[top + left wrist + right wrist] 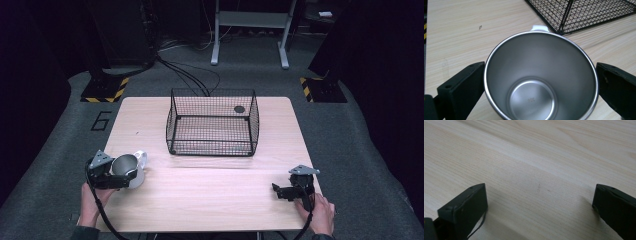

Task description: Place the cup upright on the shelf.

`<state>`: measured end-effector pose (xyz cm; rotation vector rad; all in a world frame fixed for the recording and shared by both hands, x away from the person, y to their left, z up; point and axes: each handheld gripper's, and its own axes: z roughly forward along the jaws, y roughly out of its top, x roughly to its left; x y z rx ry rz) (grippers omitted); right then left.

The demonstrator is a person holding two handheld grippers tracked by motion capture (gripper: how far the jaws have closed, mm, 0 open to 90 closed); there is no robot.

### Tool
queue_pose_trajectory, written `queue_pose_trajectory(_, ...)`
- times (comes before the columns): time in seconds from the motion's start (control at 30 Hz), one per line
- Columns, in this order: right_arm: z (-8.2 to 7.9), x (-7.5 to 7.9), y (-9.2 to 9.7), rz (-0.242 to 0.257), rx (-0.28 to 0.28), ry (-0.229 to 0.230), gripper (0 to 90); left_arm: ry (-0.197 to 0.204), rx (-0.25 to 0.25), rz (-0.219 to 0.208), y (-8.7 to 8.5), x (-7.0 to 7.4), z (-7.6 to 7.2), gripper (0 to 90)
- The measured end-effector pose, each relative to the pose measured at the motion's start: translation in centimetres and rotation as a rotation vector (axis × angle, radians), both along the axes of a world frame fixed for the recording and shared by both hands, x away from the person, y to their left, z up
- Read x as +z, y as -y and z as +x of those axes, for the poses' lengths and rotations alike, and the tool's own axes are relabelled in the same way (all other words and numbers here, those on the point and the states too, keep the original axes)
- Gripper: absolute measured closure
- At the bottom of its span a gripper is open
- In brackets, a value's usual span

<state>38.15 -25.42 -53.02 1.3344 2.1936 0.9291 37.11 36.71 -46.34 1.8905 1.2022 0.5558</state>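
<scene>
I see a brushed, softly glossy steel cup (pixel 540 82) with a white plastic-looking handle (pixel 539 27), a matt pale wood-grain table (pixel 544 157), a black wire-mesh basket (pixel 212 122), and matt black jaws.

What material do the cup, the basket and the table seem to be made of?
The cup looks like steel with a brushed, shiny finish: grey, with soft reflections inside; its small handle looks white, perhaps plastic. The basket seems to be thin wire mesh with a black coating. The table shows pale wood grain with a matte surface; it may be wood or a printed laminate.
</scene>
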Motion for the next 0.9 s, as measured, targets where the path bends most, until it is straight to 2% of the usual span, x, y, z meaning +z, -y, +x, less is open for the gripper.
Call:
queue_pose_trajectory(0.03, 0.0, 0.0, 0.0, 0.0, 0.0, 0.0, 0.0, 0.009, 0.004, -0.005, 0.13, -0.12, 0.12, 0.0)
queue_pose_trajectory(0.1, 0.0, 0.0, 0.0, 0.0, 0.0, 0.0, 0.0, -0.007, 0.0, 0.007, 0.33, -0.07, 0.3, 0.0)
queue_pose_trajectory(0.17, 0.0, 0.0, 0.0, 0.0, 0.0, 0.0, 0.0, 0.0, 0.006, 0.005, 0.46, -0.17, 0.38, 0.5)
queue_pose_trajectory(0.2, 0.0, 0.0, 0.0, 0.0, 0.0, 0.0, 0.0, -0.012, 0.0, 0.017, 0.5, -0.14, 0.44, 0.5)
queue_pose_trajectory(0.23, 0.0, 0.0, 0.0, 0.0, 0.0, 0.0, 0.0, -0.009, 0.018, 0.025, 0.68, -0.2, 0.52, 2.5)
queue_pose_trajectory(0.33, 0.01, 0.04, 0.0, -0.002, 0.002, -0.009, 0.0, -0.019, 0.022, 0.038, 0.69, -0.14, 0.58, 5.0)
queue_pose_trajectory(0.53, 0.01, 0.03, 0.0, -0.002, 0.001, -0.008, 0.0, -0.005, 0.028, 0.029, 0.71, -0.25, 0.55, 5.8)
queue_pose_trajectory(0.77, 0.01, 0.03, 0.0, -0.002, 0.001, -0.008, 0.0, -0.021, 0.001, 0.031, 0.67, -0.03, 0.43, 6.0)
queue_pose_trajectory(0.9, 0.01, 0.03, 0.0, -0.002, 0.001, -0.008, 0.0, -0.005, -0.005, 0.037, 0.93, 0.25, 0.3, 6.0)
